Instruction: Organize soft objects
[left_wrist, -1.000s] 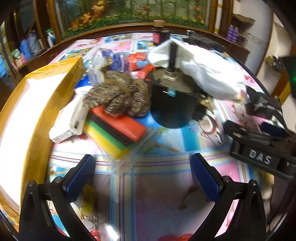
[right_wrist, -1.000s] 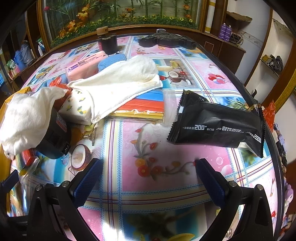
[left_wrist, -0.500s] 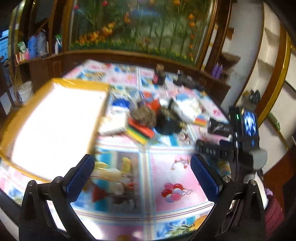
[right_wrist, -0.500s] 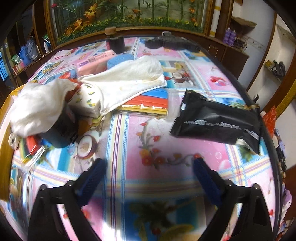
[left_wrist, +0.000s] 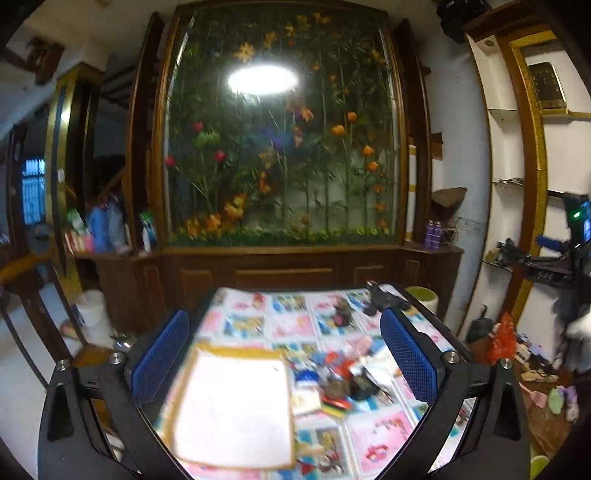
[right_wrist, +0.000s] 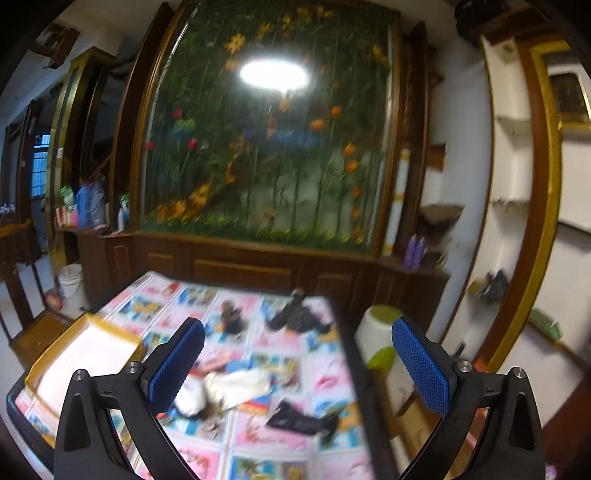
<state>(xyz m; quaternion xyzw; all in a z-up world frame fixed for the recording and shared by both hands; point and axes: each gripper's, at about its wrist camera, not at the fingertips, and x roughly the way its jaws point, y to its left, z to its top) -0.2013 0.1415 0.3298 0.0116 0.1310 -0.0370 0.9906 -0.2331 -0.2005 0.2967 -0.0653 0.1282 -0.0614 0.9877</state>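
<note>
Left gripper (left_wrist: 284, 360): jaws spread wide, nothing between the blue pads. Right gripper (right_wrist: 297, 363): jaws opening, also empty. Both hang well above the table (right_wrist: 295, 458), pointed nearly level at the flower-painted glass panel (left_wrist: 280, 147).

Soft objects sit in a loose clutter mid-table, right of the yellow-rimmed white tray (left_wrist: 232, 410). Motion blur limits naming.

Handling, judged:
- White cloth (right_wrist: 236, 384): light, limp, will drape and sag. Pinch a bunched fold near its middle rather than a trailing edge.
- Black packet (right_wrist: 299, 421): light, slick film, likely crinkly. Grip across a flat sealed end so it does not slide out.
- Stacked coloured sponges (left_wrist: 334, 406): compressible, springy. Take across the short sides, moderate squeeze.

View differences:
- Left wrist view shows the tray face-on at near left, the sponges and a dark round object (left_wrist: 364, 387) beside them, and the other gripper's body at far right.
- Right wrist view shows the cloth and black packet clearly apart, a green-and-white stool (right_wrist: 380, 332) off the table's right edge, and only the tray's corner.
</note>
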